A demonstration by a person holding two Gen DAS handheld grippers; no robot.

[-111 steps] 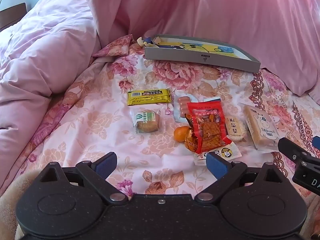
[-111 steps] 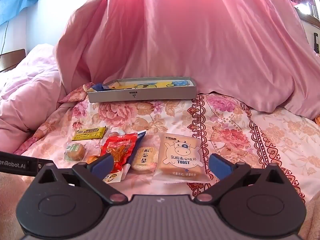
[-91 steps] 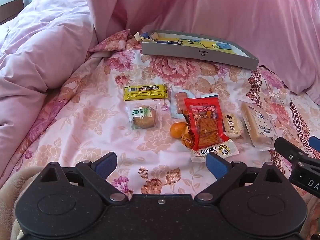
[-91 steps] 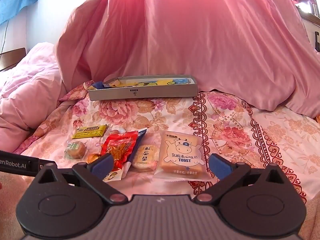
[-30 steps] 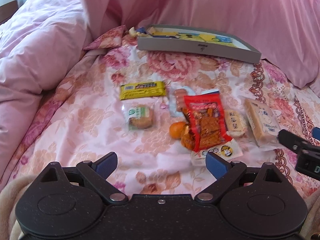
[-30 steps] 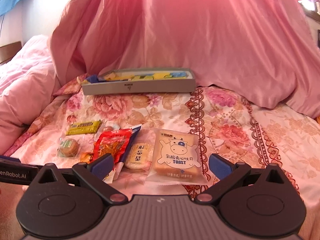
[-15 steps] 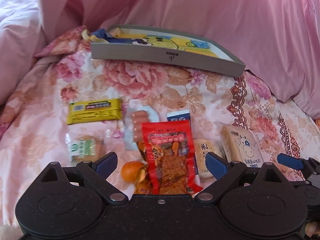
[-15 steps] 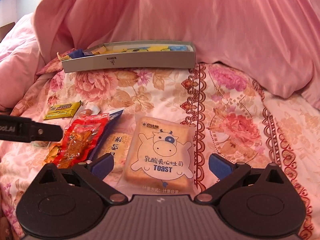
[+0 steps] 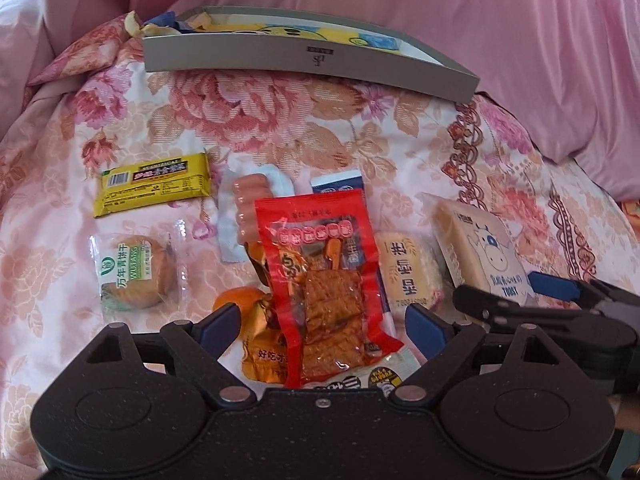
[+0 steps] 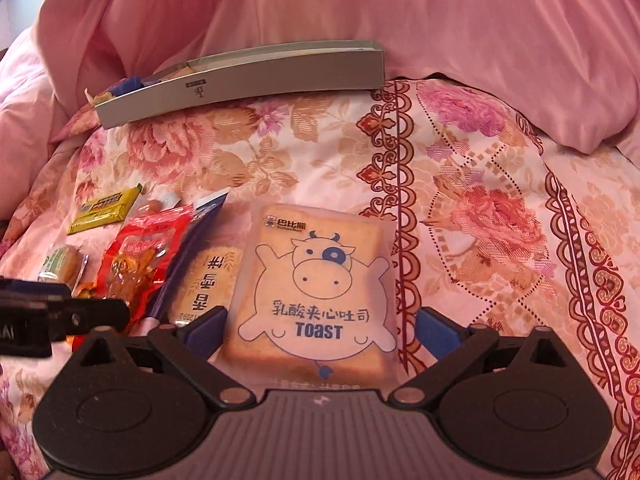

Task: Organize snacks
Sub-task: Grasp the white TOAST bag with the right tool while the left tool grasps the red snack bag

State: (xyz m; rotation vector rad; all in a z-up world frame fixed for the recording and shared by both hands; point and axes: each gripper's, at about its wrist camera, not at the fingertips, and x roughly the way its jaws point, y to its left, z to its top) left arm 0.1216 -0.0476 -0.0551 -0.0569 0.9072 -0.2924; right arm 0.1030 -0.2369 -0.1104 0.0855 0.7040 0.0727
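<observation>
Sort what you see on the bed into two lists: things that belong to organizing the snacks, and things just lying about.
Belongs to the job:
toast packet
red snack pouch
yellow bar
round cake
sausages
grey box

Just lying about:
pink quilt
floral bedspread

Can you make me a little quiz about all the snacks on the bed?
1. True or false: the toast packet lies between the right gripper's open jaws.
2. What colour is the packet between the left gripper's jaws?
3. Where is the grey box: A) behind the snacks, B) on top of them?

Key: 1 true; 2 red; 3 A.
</observation>
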